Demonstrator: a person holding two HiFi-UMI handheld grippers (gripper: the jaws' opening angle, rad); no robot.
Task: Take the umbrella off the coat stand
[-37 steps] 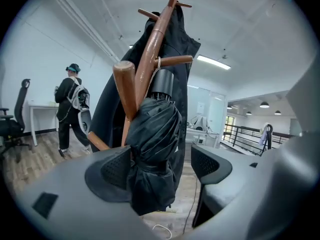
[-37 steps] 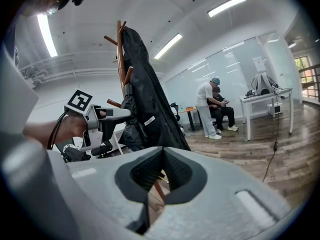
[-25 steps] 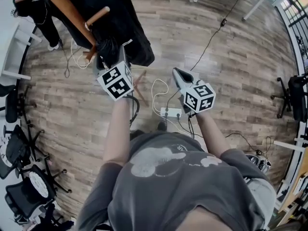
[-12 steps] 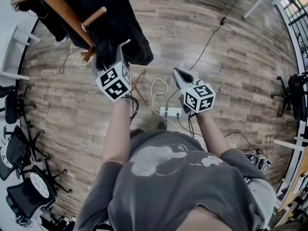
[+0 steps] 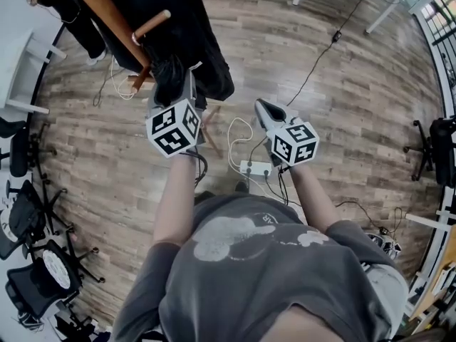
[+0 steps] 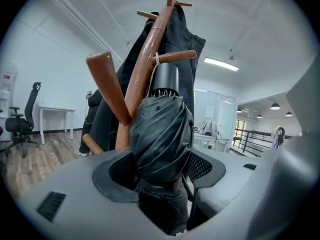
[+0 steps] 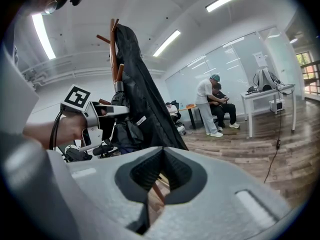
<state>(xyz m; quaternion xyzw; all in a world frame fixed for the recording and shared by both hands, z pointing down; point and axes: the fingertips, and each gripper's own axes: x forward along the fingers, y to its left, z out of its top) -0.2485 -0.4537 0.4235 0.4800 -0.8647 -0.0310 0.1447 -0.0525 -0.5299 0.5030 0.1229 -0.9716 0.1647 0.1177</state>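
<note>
Left gripper [image 6: 162, 173]: fingers [image 6: 206, 166] have just been closing. The folded black umbrella [image 6: 162, 129] stands between them, fabric touching both pads. The umbrella is upright against the wooden coat stand [image 6: 142, 69], handle end up by a peg, with a dark coat [image 6: 186, 49] behind it. Left forearm reaches out to the far left, gripper near level.

Right gripper [image 7: 161, 156]: fingers together, nothing between them. It hangs near level over the wood floor [image 5: 342, 120], above a white power strip [image 5: 254, 167], well apart from the stand. Right forearm extended.
</note>
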